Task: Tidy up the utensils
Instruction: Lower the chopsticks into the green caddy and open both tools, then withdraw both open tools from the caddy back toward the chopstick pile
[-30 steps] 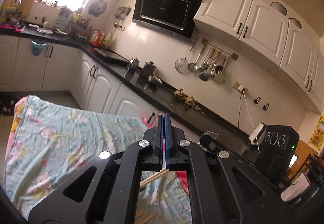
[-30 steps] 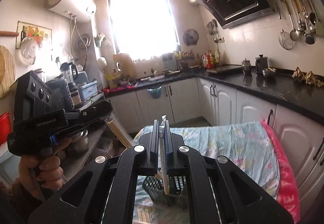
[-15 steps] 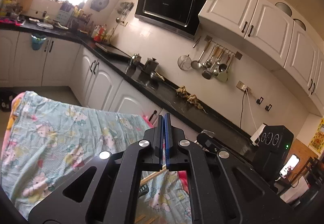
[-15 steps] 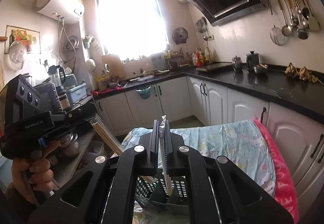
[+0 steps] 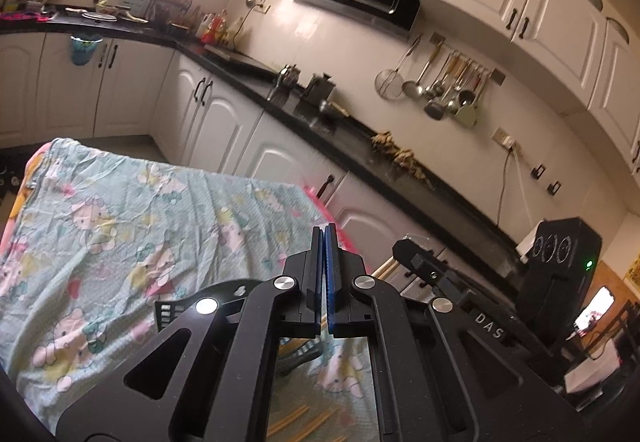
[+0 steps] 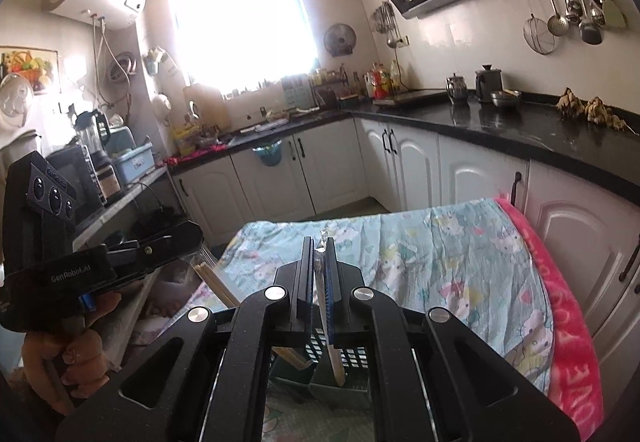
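Observation:
My left gripper (image 5: pixel 324 238) is shut on a pair of wooden chopsticks (image 6: pixel 216 284); in the right wrist view they slant from it down into a dark slotted utensil basket (image 6: pixel 344 362). My right gripper (image 6: pixel 319 246) is shut on a plastic-wrapped utensil (image 6: pixel 334 356) that hangs over the same basket. The basket's rim (image 5: pixel 168 312) shows in the left wrist view, partly hidden by my gripper. More loose chopsticks (image 5: pixel 304 420) lie on the cloth below.
The table wears a light blue cartoon-print cloth (image 5: pixel 120 226) with a pink edge (image 6: pixel 568 334). White cabinets and a black counter (image 6: pixel 520 130) run behind and to the right. A shelf with appliances (image 6: pixel 92 170) stands to the left.
Both grippers have tilted down and come closer over the basket. The chopsticks and the wrapped utensil now reach lower, into the basket. Both grips stay shut.

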The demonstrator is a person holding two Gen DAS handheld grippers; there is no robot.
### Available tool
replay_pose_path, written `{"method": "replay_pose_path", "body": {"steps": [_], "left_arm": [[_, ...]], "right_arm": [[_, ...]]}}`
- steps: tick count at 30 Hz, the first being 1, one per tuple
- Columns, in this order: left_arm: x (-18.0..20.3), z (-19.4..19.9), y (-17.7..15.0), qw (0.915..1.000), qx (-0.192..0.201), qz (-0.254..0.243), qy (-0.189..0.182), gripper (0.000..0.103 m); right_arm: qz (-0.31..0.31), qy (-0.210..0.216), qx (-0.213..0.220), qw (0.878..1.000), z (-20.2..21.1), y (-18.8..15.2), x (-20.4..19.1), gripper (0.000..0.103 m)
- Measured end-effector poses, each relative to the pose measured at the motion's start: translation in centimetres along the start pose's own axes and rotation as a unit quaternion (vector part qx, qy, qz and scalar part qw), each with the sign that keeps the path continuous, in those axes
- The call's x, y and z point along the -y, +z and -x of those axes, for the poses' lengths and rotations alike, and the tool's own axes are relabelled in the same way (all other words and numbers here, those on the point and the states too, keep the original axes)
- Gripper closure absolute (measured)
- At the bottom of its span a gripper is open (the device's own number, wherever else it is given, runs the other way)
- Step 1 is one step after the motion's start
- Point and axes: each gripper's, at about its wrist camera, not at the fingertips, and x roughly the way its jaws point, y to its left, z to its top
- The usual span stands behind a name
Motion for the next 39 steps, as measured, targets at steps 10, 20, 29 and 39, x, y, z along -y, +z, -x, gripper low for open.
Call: {"method": "replay_pose_path", "body": {"steps": [10, 20, 29, 39], "left_arm": [[-1.5, -1.8, -1.6, 0.9987, -0.026, -0.009, 0.042, 0.103], [-3.0, -0.2, -1.7, 0.9968, -0.004, 0.006, 0.080, 0.055], [-3.0, 3.7, -1.1, 0.9917, 0.051, 0.000, 0.118, 0.011], [-3.4, 6.5, -1.5, 0.9891, 0.067, 0.014, 0.130, 0.011]], "right_arm": [[-0.010, -0.019, -0.022, 1.000, -1.8, -1.8, 0.7, 0.077], [-0.005, -0.040, -0.011, 0.999, -0.7, -2.4, 1.2, 0.056], [0.014, -0.059, 0.007, 0.998, 1.3, -2.7, 0.7, 0.040], [0.023, -0.056, 0.016, 0.998, 2.8, -3.0, 0.3, 0.033]]}}
